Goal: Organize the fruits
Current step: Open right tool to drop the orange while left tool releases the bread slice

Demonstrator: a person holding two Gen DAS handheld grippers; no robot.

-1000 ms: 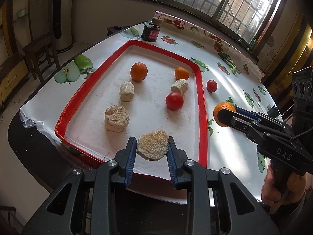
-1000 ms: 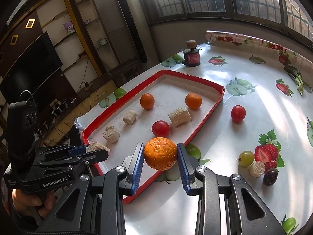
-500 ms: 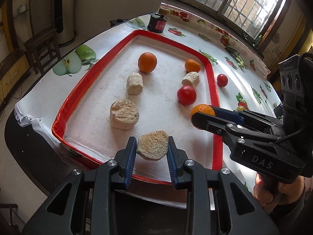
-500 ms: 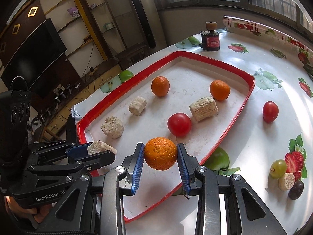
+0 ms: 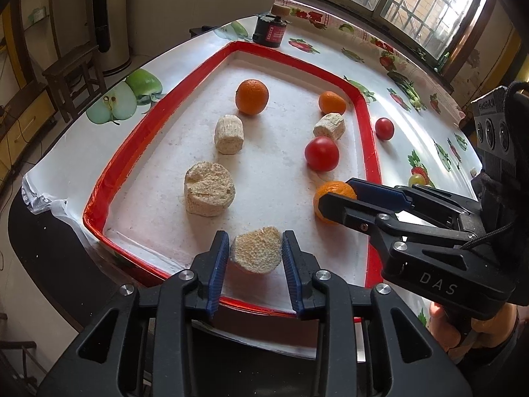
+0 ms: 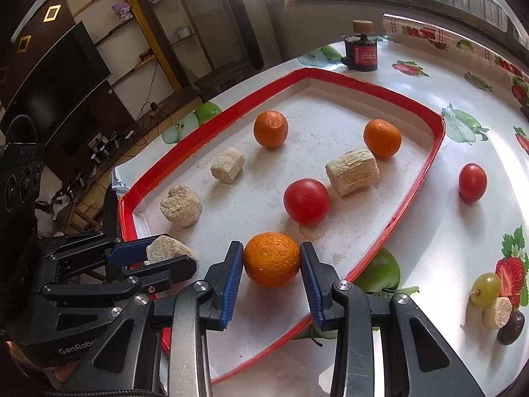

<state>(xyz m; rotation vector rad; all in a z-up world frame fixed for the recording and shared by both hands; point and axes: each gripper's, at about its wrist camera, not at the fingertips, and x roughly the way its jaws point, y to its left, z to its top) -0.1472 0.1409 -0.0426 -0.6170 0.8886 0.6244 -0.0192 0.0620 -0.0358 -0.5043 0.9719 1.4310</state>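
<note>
My left gripper [image 5: 255, 254] is shut on a beige corn-cob chunk [image 5: 256, 253] and holds it over the near end of the red-rimmed tray [image 5: 132, 139]. My right gripper [image 6: 271, 261] is shut on an orange [image 6: 271, 259] over the tray's near right part; the orange also shows in the left wrist view [image 5: 332, 192]. In the tray lie two oranges [image 5: 252, 96] [image 5: 331, 102], a red tomato [image 5: 321, 153] and three corn chunks [image 5: 209, 193] [image 5: 229, 134] [image 5: 330, 125].
A second tomato [image 6: 472, 182] lies on the fruit-print tablecloth right of the tray. A green grape [image 6: 485, 285], a small corn piece [image 6: 496, 312] and a dark grape [image 6: 510, 327] sit at far right. A dark jar [image 6: 361, 51] stands beyond the tray. The table edge is near left.
My right gripper has carried the orange from outside the tray's right rim to over the tray's near right part. My left gripper has moved forward over the tray with the corn chunk.
</note>
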